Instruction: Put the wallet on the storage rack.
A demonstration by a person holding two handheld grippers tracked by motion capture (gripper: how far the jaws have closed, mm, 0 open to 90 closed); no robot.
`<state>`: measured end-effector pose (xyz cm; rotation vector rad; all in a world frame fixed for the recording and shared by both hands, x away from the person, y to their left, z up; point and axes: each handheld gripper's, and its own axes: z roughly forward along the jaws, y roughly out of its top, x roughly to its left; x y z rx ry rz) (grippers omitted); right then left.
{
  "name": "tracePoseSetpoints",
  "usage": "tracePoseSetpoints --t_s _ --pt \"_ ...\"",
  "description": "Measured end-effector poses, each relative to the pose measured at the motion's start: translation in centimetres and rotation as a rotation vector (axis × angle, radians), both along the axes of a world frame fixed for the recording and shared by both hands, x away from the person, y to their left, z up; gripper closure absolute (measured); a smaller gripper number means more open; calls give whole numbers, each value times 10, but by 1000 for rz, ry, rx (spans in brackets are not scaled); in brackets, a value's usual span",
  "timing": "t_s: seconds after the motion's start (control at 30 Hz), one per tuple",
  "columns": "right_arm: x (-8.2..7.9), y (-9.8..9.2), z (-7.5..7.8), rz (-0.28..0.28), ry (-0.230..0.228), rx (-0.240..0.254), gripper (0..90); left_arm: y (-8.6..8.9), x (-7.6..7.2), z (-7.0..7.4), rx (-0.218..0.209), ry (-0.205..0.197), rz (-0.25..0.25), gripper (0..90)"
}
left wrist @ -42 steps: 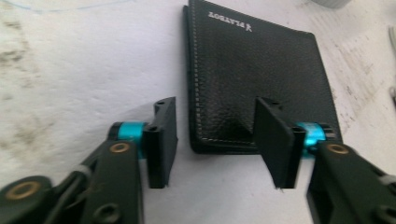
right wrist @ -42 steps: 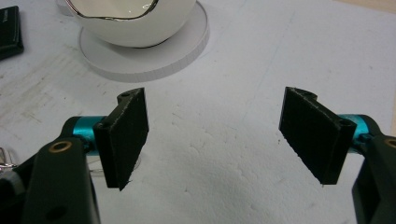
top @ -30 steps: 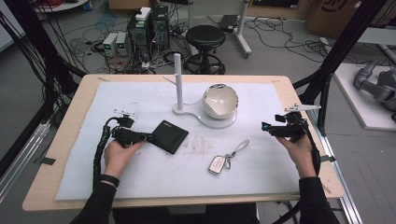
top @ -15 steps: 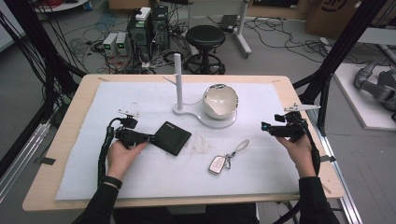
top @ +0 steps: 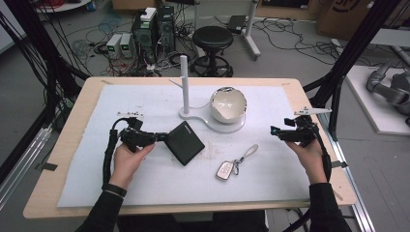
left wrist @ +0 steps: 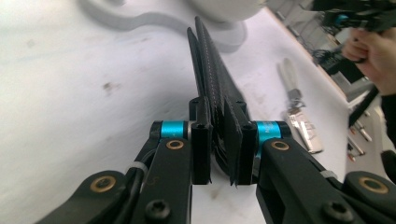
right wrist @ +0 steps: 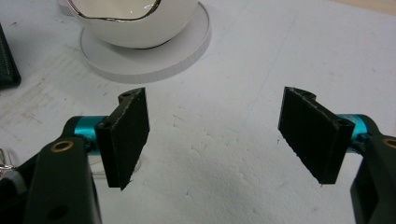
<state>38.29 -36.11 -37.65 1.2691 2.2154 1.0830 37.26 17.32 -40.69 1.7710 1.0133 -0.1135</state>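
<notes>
A black wallet (top: pixel 183 142) sits left of centre on the white mat, and my left gripper (top: pixel 163 138) is shut on its left edge. In the left gripper view the wallet (left wrist: pixel 210 79) stands edge-on between the jaws of my left gripper (left wrist: pixel 218 119). A silver key fob (top: pixel 225 169) with a strap lies to the wallet's right; it is also the key fob (left wrist: pixel 303 130) in that view. My right gripper (top: pixel 274 131) is held open at the right side of the mat. Nothing sits between the jaws of my right gripper (right wrist: pixel 217 121).
A white bowl (top: pixel 228 105) rests on a white stand (top: pixel 193 116) with an upright post (top: pixel 183 79) at the back centre. The bowl (right wrist: pixel 135 18) lies ahead of my right gripper. The mat (top: pixel 145 193) covers most of the wooden table (top: pixel 67 145).
My left gripper has shifted slightly to the right with the wallet in it. The right gripper has stayed where it was, open.
</notes>
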Motion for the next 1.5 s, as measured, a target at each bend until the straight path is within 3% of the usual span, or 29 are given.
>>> tracePoseSetpoints --t_s 0.4,0.7,0.97,1.27,1.5 --pt "1 2 -1 3 6 -6 251 -21 -7 35 -20 -126 -81 819" --pt "1 4 -2 5 7 -7 251 -35 -5 57 -47 -202 -89 821" --pt "1 5 -2 8 4 -6 251 -57 4 87 -89 -295 -92 821" --pt "0 4 -1 9 3 1 251 -98 36 114 -114 -385 -74 822" --pt "-2 3 0 11 4 12 251 -131 66 117 -130 -426 -56 823"
